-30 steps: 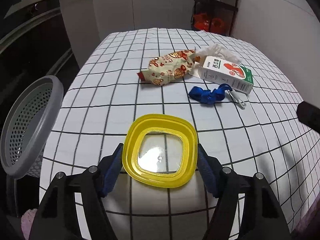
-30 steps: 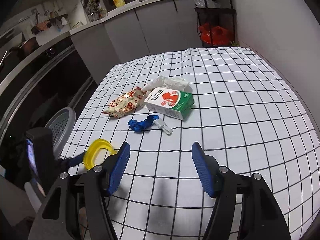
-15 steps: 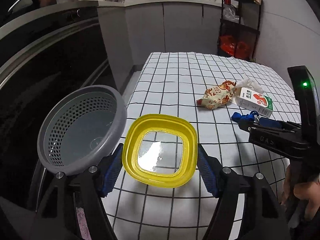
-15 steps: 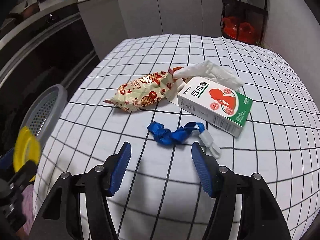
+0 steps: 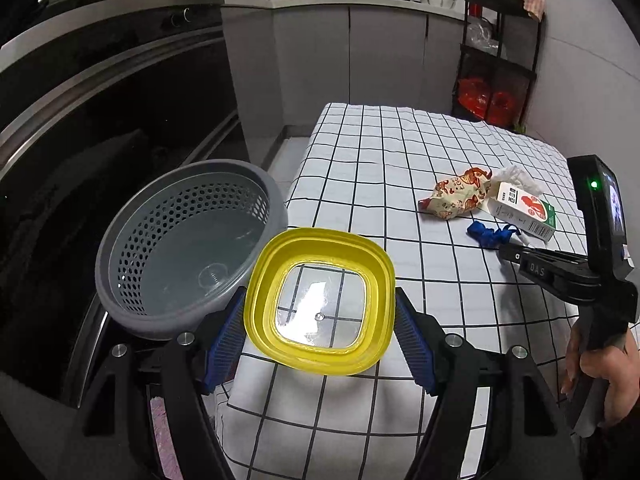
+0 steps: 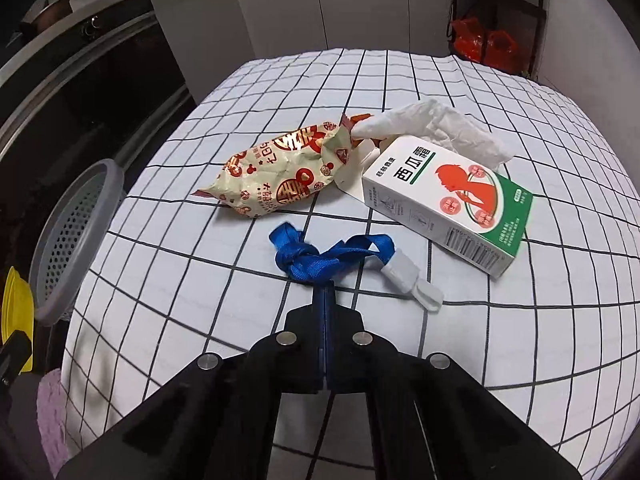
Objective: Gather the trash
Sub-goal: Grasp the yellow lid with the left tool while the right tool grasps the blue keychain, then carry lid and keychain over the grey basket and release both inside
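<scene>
Left gripper (image 5: 320, 334) clamped on yellow lid (image 5: 320, 300), held beside grey basket (image 5: 120, 248) at edge of checked surface (image 5: 380, 160). Right gripper (image 6: 325, 294) jaws just closed together, tips at knot of blue strap (image 6: 316, 260); pinch on fabric likely, contact hidden. Strap's white clip (image 6: 412, 286) lies on surface. Snack wrapper (image 6: 280, 172), medicine box (image 6: 448, 204), crumpled tissue (image 6: 432, 124) clustered just beyond strap.

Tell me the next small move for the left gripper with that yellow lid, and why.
Probably ease the left gripper leftward until the yellow lid is over the grey basket, then open. The lid is clamped between the blue pads but hangs over the table edge, beside the basket's rim rather than above its mouth.
</scene>
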Demonstrator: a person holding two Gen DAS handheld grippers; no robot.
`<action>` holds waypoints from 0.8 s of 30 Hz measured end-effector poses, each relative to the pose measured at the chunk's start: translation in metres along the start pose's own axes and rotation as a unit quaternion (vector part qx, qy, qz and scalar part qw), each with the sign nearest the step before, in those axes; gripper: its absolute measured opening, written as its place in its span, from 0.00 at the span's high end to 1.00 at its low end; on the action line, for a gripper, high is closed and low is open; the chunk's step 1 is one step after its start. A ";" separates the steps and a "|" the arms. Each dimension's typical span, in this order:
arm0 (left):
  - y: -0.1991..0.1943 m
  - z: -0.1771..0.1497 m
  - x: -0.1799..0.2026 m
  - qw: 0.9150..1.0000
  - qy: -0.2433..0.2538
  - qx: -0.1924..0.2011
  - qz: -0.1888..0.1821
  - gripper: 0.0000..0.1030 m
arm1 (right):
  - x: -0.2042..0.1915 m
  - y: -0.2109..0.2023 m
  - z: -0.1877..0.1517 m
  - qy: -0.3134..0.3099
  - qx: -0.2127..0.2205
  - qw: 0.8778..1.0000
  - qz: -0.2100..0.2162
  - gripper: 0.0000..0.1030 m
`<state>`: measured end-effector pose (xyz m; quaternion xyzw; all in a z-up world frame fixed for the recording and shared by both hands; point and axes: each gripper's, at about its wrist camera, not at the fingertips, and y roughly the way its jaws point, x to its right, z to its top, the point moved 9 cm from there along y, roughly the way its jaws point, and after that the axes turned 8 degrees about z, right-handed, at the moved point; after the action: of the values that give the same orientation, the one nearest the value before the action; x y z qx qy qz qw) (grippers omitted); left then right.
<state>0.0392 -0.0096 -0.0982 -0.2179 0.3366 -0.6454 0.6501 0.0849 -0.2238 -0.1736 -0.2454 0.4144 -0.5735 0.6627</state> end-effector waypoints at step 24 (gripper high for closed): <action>-0.007 0.045 -0.094 0.996 -0.053 0.050 0.051 0.34 | -0.138 -0.061 0.010 -0.070 0.058 0.988 0.122 0.99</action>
<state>0.0721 0.0754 -0.0481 -0.2013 0.2798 -0.6154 0.7089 0.0590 -0.1059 -0.0823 -0.1937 0.3599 -0.4931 0.7680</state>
